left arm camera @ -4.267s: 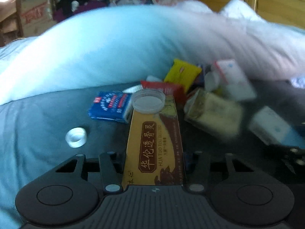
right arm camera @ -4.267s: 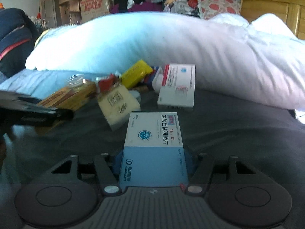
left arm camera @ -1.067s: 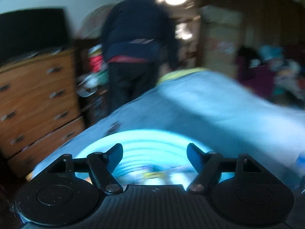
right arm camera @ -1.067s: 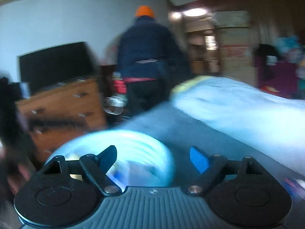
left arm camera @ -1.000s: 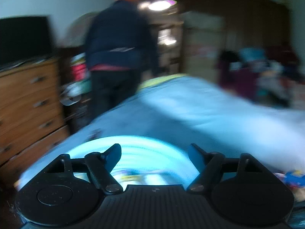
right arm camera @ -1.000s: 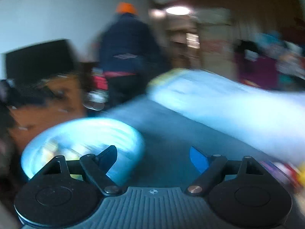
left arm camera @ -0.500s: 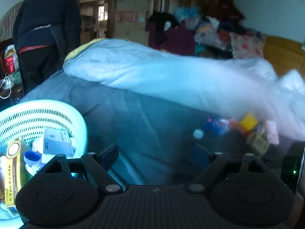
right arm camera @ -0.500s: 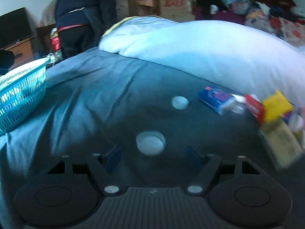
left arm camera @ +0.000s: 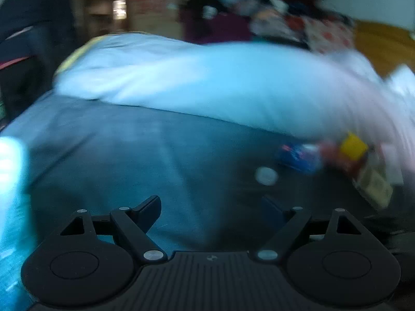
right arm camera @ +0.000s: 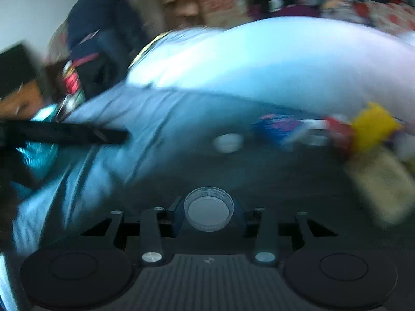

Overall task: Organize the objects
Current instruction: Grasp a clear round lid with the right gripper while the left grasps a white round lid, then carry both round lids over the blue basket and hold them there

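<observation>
1. The bed with its dark grey-blue cover fills both views. A large pale blue-white duvet, bunched in a long roll, lies across its far side.
2. A person in a dark jacket and orange cap stands beyond the bed's left end in my right view; blur hides detail.
3. A pale turquoise plastic basket shows only as a bright smear at the left edge of my left view.
4. A cluster of small packages lies on the cover just below the duvet, to the right: a tan rectangular box, a yellow packet, a red item and a blue printed carton. Their edges are blurred, so I cannot tell which touch.
5. A small white round cap lies alone on the cover, near the blue printed carton and left of it.
6. My left tool has its fingers spread wide with nothing between them.
7. My right tool is closed on a clear round ribbed plastic lid, which is gripped between the finger pads above the cover.
</observation>
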The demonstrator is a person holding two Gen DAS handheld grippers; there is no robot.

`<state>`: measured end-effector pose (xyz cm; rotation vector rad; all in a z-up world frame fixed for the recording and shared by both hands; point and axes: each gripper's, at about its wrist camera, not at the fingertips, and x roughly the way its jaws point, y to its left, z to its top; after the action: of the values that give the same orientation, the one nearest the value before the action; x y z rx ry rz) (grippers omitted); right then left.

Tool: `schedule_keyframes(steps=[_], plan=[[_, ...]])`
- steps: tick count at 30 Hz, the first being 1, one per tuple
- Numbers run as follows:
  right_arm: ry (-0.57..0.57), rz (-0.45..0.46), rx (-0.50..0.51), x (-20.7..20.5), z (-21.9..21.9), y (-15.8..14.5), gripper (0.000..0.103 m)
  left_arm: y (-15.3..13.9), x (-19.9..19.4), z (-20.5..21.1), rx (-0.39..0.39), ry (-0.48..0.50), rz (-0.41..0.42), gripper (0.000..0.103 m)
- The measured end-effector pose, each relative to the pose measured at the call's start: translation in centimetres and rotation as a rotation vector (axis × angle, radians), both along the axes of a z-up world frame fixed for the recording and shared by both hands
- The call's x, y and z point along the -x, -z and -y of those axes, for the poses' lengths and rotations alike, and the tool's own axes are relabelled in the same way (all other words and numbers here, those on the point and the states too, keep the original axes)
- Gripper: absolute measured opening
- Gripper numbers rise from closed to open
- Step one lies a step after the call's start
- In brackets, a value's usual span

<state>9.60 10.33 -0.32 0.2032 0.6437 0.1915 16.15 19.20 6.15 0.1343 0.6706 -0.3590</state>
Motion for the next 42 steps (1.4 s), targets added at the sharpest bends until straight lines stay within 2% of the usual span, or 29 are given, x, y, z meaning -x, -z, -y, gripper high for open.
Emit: schedule_keyframes(steps=[4,7,9,11,12,13,14,15,19,23,28,32,34,38,42], plan=[[0.122,-0.036,-0.051,2.9,4.6,0.7,0.043,4.4,-3.9,5.4,-0.066,0.144,-0.006,0.083],[0.15,-0.051,-0.077,3.4,6.0,1.8,0.043,7.2,-5.8,8.2,-0.089,0.163,-0.021,0.08],[0.149,-0.043,-0.085,3.2,6.1,1.9,0.043,7.6,-7.0,9.2,-0.071,0.158,-0.01,0.08],[0.147,-0.037,-0.085,2.9,6.1,2.2,0.043,7.7,-8.1,9.9,-0.067,0.158,-0.005,0.066],[0.147,-0.036,-0.088,2.9,6.1,2.4,0.043,7.8,-8.5,10.4,-0.073,0.155,-0.011,0.063],[0.148,-0.034,-0.094,2.8,6.1,2.5,0.043,7.9,-8.8,10.6,-0.076,0.154,-0.016,0.055],[0.149,-0.031,-0.1,2.7,6.1,2.5,0.043,8.0,-8.7,10.7,-0.077,0.15,-0.013,0.038],[0.151,-0.029,-0.103,2.7,6.1,2.7,0.043,8.0,-8.5,10.8,-0.078,0.154,-0.008,0.032],[0.159,-0.014,-0.098,3.2,6.1,2.1,0.043,7.2,-7.1,10.7,-0.065,0.143,-0.024,0.031],[0.162,0.032,-0.075,3.6,5.6,0.2,0.043,3.6,-3.7,9.1,-0.012,0.112,-0.016,0.032],[0.111,0.121,-0.043,4.0,3.4,-4.7,0.043,-3.8,2.4,3.8,0.037,0.02,0.094,0.032],[0.033,0.202,-0.033,4.0,-0.2,-9.5,0.043,-9.7,6.5,-3.4,0.049,-0.15,0.193,0.032],[-0.014,0.242,-0.034,3.6,-2.3,-12.0,0.043,-12.1,8.1,-6.9,0.018,-0.236,0.245,0.032],[-0.127,0.31,-0.036,2.1,-7.6,-17.5,0.043,-15.5,10.6,-13.7,-0.01,-0.384,0.282,0.032],[-0.271,0.365,-0.005,0.5,-14.8,-22.9,0.043,-18.3,11.9,-20.9,-0.013,-0.536,0.279,0.032]])
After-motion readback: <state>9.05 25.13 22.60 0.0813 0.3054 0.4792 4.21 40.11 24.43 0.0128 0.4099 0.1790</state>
